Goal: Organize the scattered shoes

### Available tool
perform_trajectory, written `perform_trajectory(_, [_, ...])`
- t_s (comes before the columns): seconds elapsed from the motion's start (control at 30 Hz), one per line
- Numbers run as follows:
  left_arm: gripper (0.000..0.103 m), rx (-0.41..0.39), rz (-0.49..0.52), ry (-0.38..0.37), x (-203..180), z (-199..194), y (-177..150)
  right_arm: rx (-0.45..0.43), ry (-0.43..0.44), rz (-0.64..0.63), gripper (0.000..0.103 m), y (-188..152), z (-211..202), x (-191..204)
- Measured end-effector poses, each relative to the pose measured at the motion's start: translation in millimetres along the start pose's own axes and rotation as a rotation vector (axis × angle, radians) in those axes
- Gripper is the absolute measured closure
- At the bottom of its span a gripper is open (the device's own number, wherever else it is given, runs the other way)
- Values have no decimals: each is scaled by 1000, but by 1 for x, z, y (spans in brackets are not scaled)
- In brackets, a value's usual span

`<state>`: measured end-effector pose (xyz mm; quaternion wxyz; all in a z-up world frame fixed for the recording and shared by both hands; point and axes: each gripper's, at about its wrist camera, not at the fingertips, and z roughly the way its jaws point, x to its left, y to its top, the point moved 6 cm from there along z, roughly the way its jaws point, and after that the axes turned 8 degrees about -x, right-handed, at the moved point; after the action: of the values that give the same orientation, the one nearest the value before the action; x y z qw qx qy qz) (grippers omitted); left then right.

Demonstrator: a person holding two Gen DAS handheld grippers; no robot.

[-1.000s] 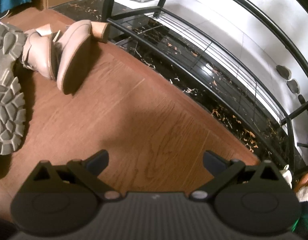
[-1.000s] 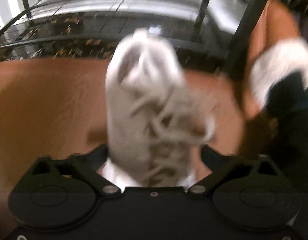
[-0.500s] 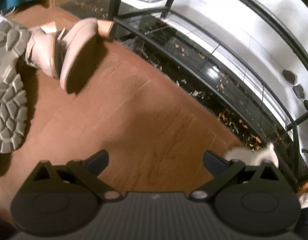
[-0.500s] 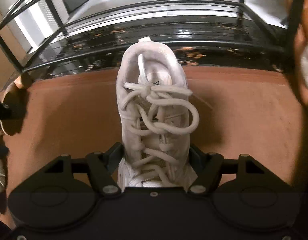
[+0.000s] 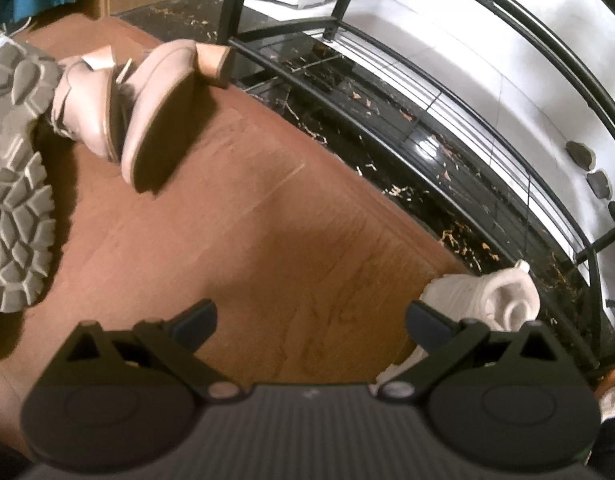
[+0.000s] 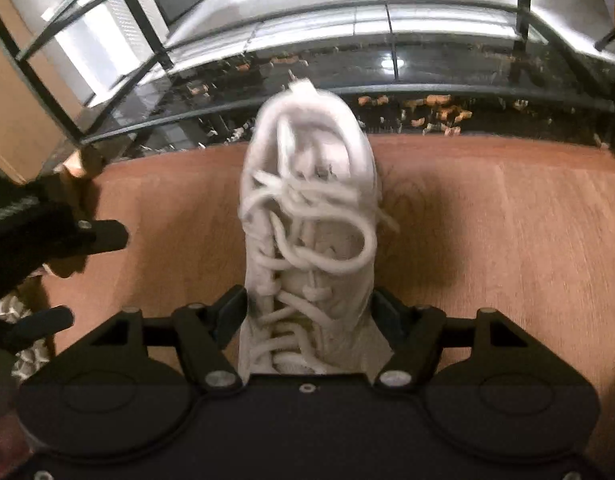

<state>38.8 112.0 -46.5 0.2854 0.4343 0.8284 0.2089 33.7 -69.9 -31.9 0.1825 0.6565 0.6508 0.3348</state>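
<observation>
Carried nearer the shoe rack (image 6: 387,92), the white sneaker (image 6: 307,216) points lengthwise at it, clamped in the right tongs (image 6: 309,312); left tongs (image 5: 311,318) gape empty.

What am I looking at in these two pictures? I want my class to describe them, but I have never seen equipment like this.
A person holds a two-finger gripper in each hand, with a fisheye camera on each looking along its fingers. The left gripper is open and empty above a brown wooden floor. Nearby lie a pair of pink heeled boots and a grey lugged boot sole. The right gripper has its jaws closed on a white laced sneaker, facing a black metal shoe rack.
</observation>
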Motion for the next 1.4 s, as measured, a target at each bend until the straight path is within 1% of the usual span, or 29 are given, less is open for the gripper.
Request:
perform_trajectory(0.03, [2,-6,7,1,-1,-1,0,-52,20,-18,1,5,-20,-1])
perform_trajectory(0.1, [2,-20,28,2,-3,-4,0,-109,38,-36,0,11,-47,-7])
perform_trajectory(0.17, [2,-34,49,5,-6,-7,1,-121,43,-58,0,12,-74,-18])
perform_trajectory(0.2, [2,-40,61,9,-7,-9,0,-109,33,-65,0,9,-86,-27])
perform_trajectory(0.27, [2,-52,82,19,-8,-11,0,-91,54,-56,0,1,-100,-43])
perform_trajectory(0.33, [2,-61,97,28,-10,-13,1,-79,123,38,0,-19,-108,-71])
perform_trajectory(0.4, [2,-91,103,43,-9,-17,6,-71,147,175,0,-25,-105,-84])
perform_trajectory(0.43, [2,-108,103,53,-8,-19,8,-106,182,298,0,-23,-106,-94])
perform_trajectory(0.47, [2,-125,102,63,-6,-22,10,-117,185,311,0,-22,-106,-96])
perform_trajectory(0.5, [2,-157,92,83,-3,-26,15,-178,190,361,0,-16,-108,-103])
perform_trajectory(0.53, [2,-186,69,103,3,-31,20,-185,186,381,0,-13,-104,-109])
perform_trajectory(0.57, [2,-205,42,120,9,-34,25,-166,192,400,0,-12,-99,-112])
perform_trajectory(0.63, [2,-215,11,165,25,-37,42,-122,227,453,1,-14,-88,-117])
perform_trajectory(0.67, [3,-217,-1,189,35,-38,51,-119,230,460,1,-15,-88,-118])
perform_trajectory(0.73, [8,-220,-26,238,53,-39,69,-127,236,503,2,-19,-89,-122])
perform_trajectory(0.77, [10,-221,-39,262,62,-40,78,-137,241,505,2,-19,-90,-122])
perform_trajectory(0.83, [10,-224,-57,301,76,-42,91,-167,313,488,2,-16,-97,-114])
perform_trajectory(0.9, [10,-231,-102,396,115,-44,107,-179,340,467,2,-18,-102,-109])
perform_trajectory(0.93, [10,-229,-119,419,130,-42,110,-178,344,458,2,-17,-102,-107])
perform_trajectory(1.03, [11,-212,-145,454,170,-32,115,-158,346,437,2,-18,-99,-101])
perform_trajectory(1.1, [16,-201,-162,477,196,-25,118,-135,338,431,2,-21,-96,-99])
perform_trajectory(1.13, [16,-196,-170,480,202,-24,118,-133,334,430,2,-22,-96,-100])
perform_trajectory(1.17, [17,-169,-217,453,213,-18,116,-135,331,432,1,-23,-97,-100])
perform_trajectory(1.2, [16,-154,-252,432,224,-11,114,-136,330,440,1,-23,-97,-101])
perform_trajectory(1.27, [14,-158,-212,417,232,-5,117,-133,324,456,1,-24,-94,-102])
perform_trajectory(1.3, [6,-159,-186,409,235,-1,119,-129,320,464,1,-25,-91,-103])
perform_trajectory(1.33, [2,-151,-174,397,237,1,119,-118,325,478,1,-26,-89,-103])
perform_trajectory(1.4, [1,-124,-181,367,239,5,117,-96,342,487,1,-29,-85,-98])
